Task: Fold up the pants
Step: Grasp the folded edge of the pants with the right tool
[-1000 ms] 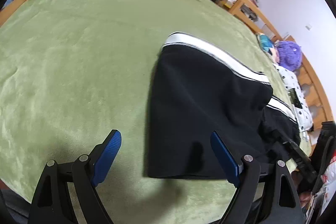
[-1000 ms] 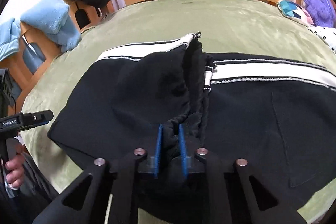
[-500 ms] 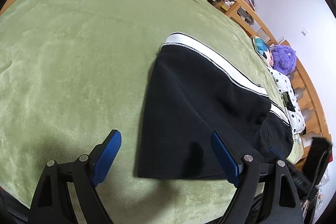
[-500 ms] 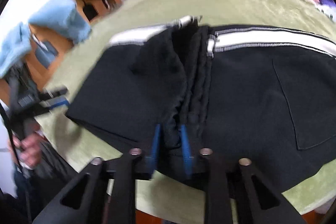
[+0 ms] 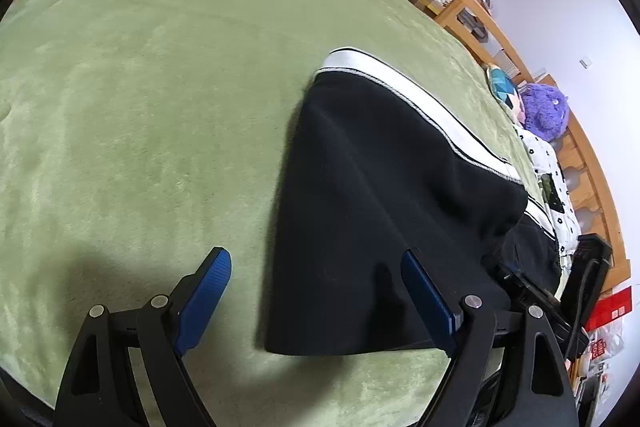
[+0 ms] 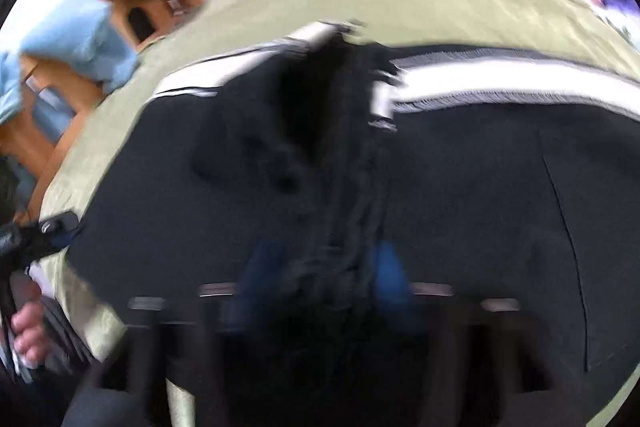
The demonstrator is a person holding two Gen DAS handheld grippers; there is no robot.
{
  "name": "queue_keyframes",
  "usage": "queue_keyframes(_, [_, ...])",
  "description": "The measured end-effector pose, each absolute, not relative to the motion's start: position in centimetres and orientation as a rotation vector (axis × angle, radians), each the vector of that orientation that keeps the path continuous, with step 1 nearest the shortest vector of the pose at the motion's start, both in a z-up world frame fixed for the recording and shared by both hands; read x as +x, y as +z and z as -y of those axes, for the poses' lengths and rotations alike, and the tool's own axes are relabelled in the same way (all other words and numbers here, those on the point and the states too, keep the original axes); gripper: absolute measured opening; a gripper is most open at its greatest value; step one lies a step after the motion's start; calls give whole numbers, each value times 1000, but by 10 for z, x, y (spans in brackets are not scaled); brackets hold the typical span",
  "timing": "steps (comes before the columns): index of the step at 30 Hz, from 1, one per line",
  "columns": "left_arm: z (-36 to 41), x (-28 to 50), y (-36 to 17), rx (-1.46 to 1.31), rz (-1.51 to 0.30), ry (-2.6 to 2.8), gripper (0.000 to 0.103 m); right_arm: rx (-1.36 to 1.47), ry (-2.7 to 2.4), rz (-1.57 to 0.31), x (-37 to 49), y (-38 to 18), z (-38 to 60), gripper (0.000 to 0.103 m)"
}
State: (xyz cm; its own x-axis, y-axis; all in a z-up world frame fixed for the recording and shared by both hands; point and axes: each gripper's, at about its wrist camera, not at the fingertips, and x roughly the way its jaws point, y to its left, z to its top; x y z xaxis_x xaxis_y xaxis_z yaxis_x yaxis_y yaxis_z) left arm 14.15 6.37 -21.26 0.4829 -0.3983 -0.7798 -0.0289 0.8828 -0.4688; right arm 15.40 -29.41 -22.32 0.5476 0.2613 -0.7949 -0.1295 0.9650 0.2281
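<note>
One pair of black pants (image 5: 384, 211) with white side stripes lies at the bed's (image 5: 140, 87) near edge. The left tool (image 5: 316, 279) hangs spread above the hem; the blurred right tool (image 6: 324, 275) straddles bunched fabric, grip unclear. No legible writing.
</note>
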Motion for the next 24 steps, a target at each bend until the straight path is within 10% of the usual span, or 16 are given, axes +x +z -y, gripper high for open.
queue_keyframes(8, [-51,136,-192,-467,-972,-338,86,292,217,-826,128,-184,353,19])
queue_keyframes(12, [-35,143,-203,-412,-1038,-322,86,294,203,-1047,140,-229,348,35])
queue_keyframes(19, [-25,149,-229,-285,-1134,-240,86,239,212,-873,150,-182,350,61])
queue_keyframes(24, [-23,151,-229,-269,-1146,-254,87,182,274,-862,204,-168,344,61])
